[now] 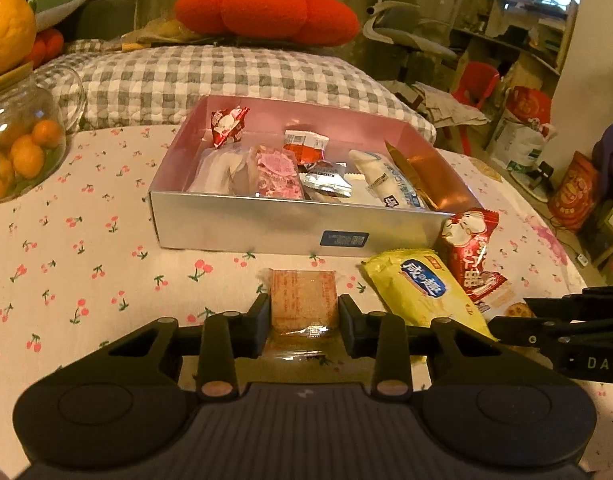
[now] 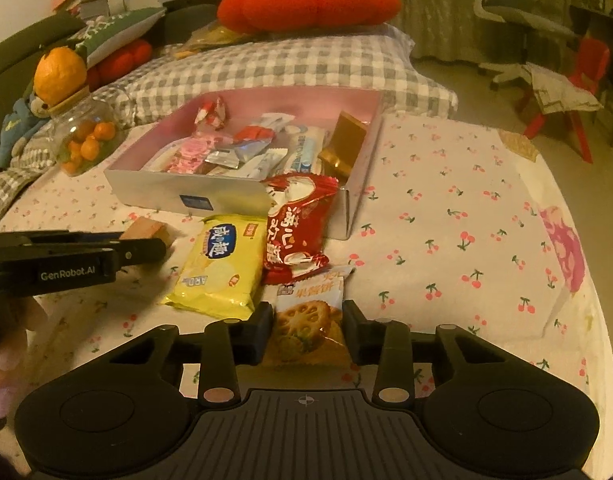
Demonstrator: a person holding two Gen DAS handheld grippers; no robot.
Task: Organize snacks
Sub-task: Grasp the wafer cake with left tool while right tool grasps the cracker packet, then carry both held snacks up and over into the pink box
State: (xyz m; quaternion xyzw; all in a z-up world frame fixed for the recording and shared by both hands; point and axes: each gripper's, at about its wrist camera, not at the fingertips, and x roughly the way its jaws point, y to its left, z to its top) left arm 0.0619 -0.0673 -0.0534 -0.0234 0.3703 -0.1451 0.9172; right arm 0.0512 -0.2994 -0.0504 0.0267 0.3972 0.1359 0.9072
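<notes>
Silver-walled, pink-lined open cardboard box point(image 1: 242, 224) sits mid-table on the cherry-print tablecloth point(image 1: 86, 264), already holding most of the wrapped snacks; it's evidently the collection bin. Left gripper point(image 1: 305, 312) jaws pinch a flat orange clear-wrapped wafer packet point(image 1: 304, 300) by its side edges, just before the box's near wall. Right gripper point(image 2: 308, 328) jaws bracket an orange cracker packet point(image 2: 308, 320), apparently gripping it. Yellow biscuit pack point(image 2: 222, 268) and red glossy snack bag point(image 2: 294, 220) lie at the box's near right corner, waiting.

Snack box point(image 1: 266, 224) behind three packets point(image 2: 222, 268) on table point(image 2: 446, 240), jar point(image 1: 18, 140) left of box
</notes>
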